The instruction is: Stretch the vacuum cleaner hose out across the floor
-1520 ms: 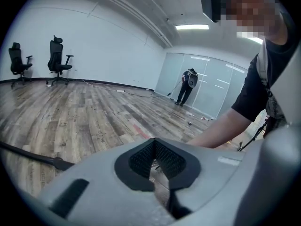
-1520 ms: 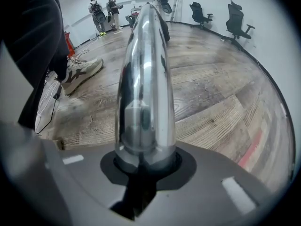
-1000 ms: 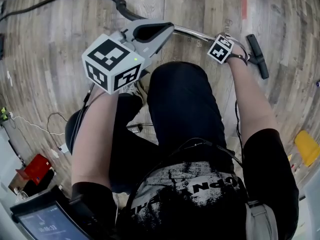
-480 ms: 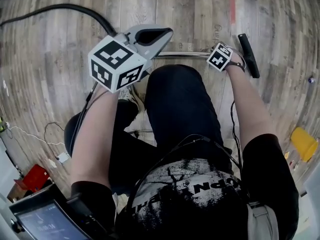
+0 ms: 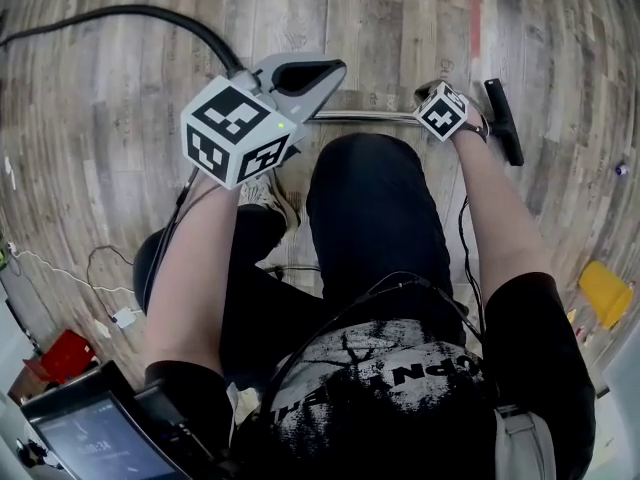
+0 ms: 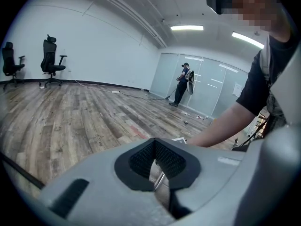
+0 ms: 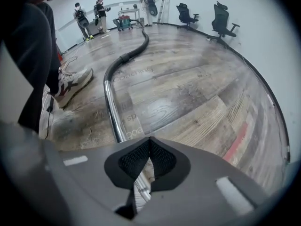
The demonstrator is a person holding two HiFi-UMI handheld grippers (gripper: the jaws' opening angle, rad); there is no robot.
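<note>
The right hand-held gripper (image 7: pixel 149 140) has just been closing. Its jaws now meet at the tips, with the vacuum's chrome tube (image 7: pixel 111 108) caught in the hollow between the pads. The left hand-held gripper (image 6: pixel 154 141) is likewise fully closed around that tube's other end, from which the black vacuum cleaner hose (image 5: pixel 150 13) trails away across the wood floor (image 5: pixel 400 18).

Faint grey lettering on the floor planks (image 7: pixel 128 119) beside the metal tube (image 7: pixel 112 112) reads only in bits: "sp" and "goa". White print on the person's shirt (image 5: pixel 395 373) is illegible. Square black-and-white markers cover the near cube (image 5: pixel 235 133) and the far cube (image 5: pixel 441 110)
</note>
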